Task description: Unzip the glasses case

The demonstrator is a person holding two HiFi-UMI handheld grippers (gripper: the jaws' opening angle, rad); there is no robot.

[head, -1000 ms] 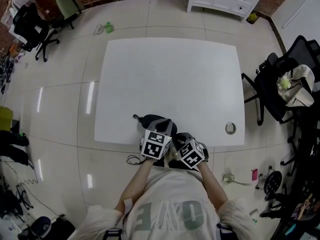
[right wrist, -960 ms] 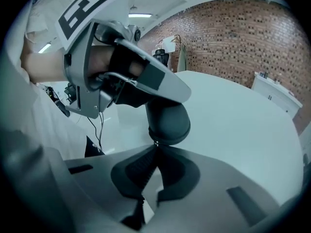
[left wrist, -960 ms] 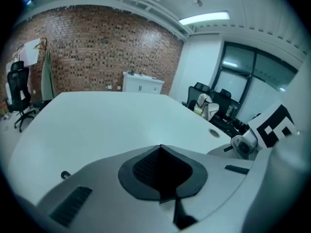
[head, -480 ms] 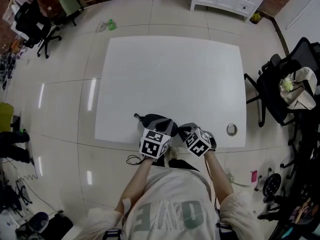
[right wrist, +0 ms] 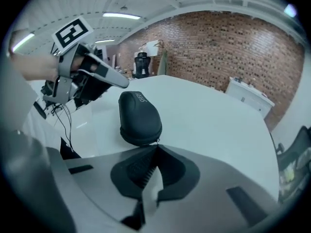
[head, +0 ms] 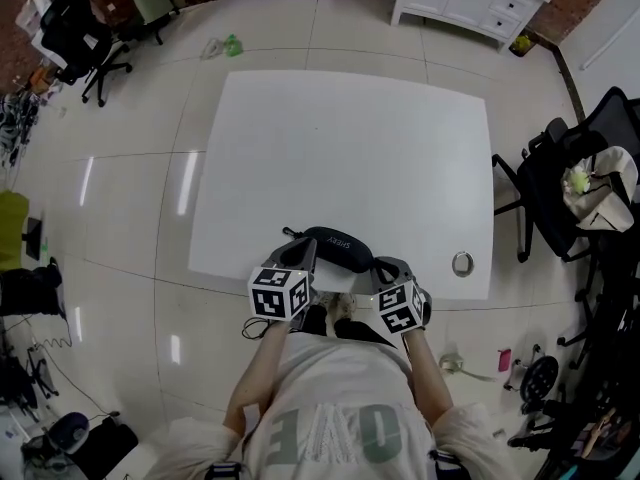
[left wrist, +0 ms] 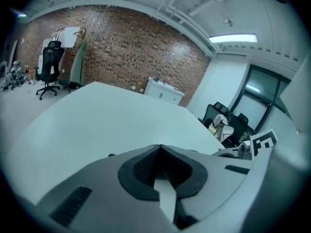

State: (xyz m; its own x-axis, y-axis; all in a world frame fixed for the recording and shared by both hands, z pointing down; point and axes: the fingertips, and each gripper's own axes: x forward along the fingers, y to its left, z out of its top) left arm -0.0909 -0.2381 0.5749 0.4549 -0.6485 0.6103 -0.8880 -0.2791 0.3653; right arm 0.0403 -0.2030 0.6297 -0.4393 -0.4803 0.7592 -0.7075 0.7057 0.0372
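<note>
Your glasses case (head: 338, 245) lies on the white table (head: 350, 138), close to its 6 o'clock edge. Your left gripper (head: 304, 249) sits at the case's 9 o'clock end, its jaws pressed fully together with nothing visible between them. Your right gripper (head: 380, 266), at the case's 4 o'clock end, is likewise closed, its tips right at the small zipper pull (right wrist: 156, 141); whether they pinch it I cannot tell.
</note>
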